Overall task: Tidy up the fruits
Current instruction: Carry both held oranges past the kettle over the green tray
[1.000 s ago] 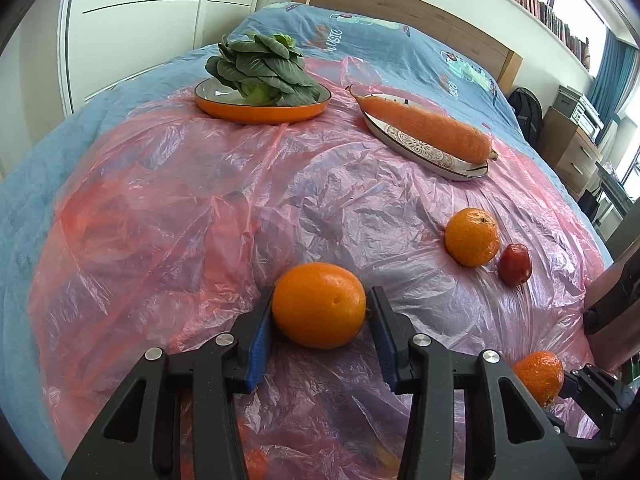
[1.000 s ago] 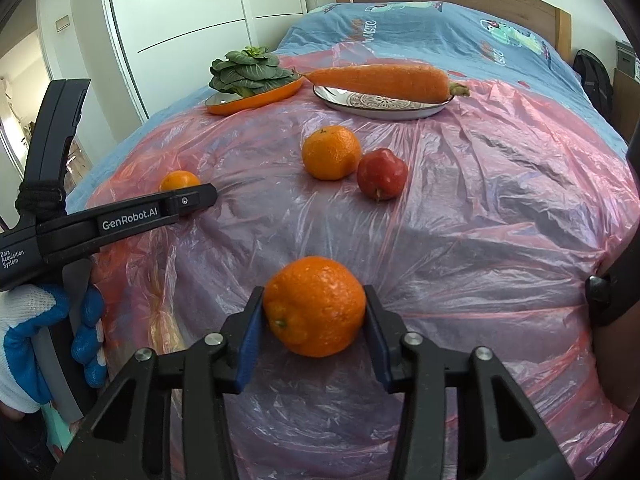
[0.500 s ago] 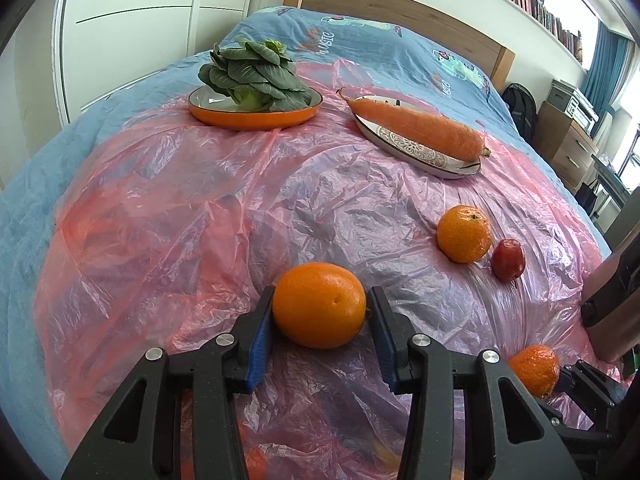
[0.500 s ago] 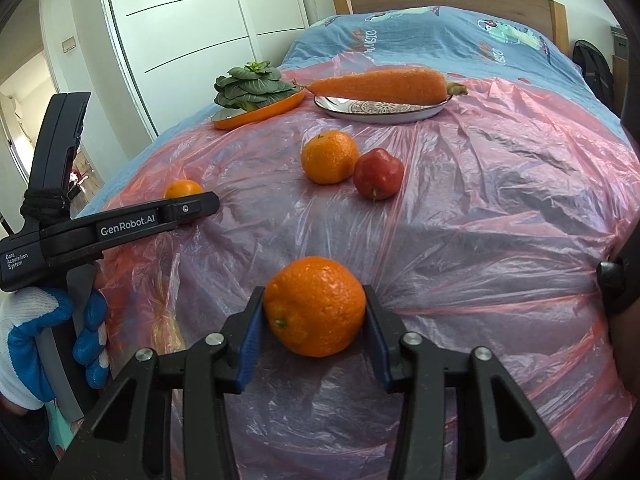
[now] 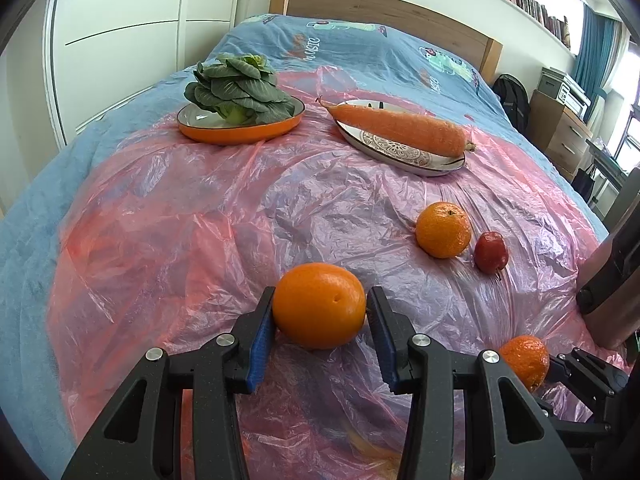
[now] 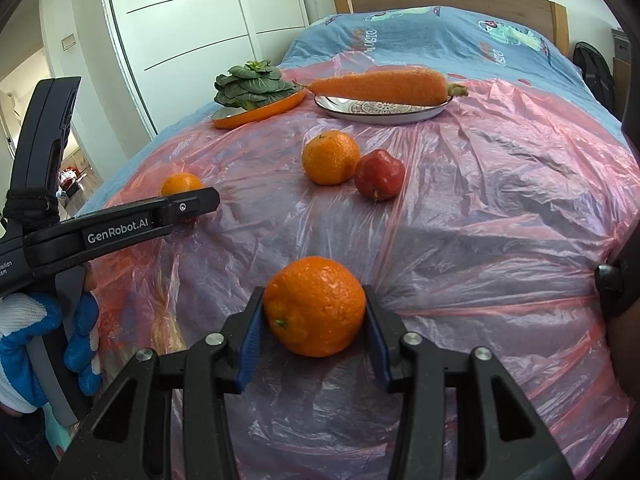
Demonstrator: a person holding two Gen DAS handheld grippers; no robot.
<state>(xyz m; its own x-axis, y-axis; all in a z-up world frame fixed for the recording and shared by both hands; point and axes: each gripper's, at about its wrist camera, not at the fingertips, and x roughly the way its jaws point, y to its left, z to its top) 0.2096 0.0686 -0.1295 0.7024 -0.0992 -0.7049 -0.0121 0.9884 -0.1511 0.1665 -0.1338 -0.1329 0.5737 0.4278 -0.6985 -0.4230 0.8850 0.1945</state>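
Observation:
My left gripper [image 5: 320,306] is shut on a smooth orange [image 5: 319,305] and holds it above the pink plastic sheet [image 5: 200,220]. My right gripper [image 6: 314,306] is shut on a bumpy orange [image 6: 315,306], which also shows at the lower right of the left wrist view [image 5: 525,360]. A loose orange [image 5: 443,230] and a small red apple [image 5: 491,252] lie side by side on the sheet to the right; they also show in the right wrist view, the orange [image 6: 331,157] and the apple [image 6: 379,175]. The left gripper's orange [image 6: 181,184] shows there at left.
An orange dish with a leafy green vegetable [image 5: 239,90] and an oval plate [image 5: 404,150] carrying a large carrot [image 5: 400,128] stand at the back of the bed. White wardrobe doors [image 5: 120,40] are at left, a wooden headboard [image 5: 380,12] behind, drawers [image 5: 560,128] at right.
Both grippers have kept their oranges and risen a little, tilting so the bed's far end and the plates sit lower in view.

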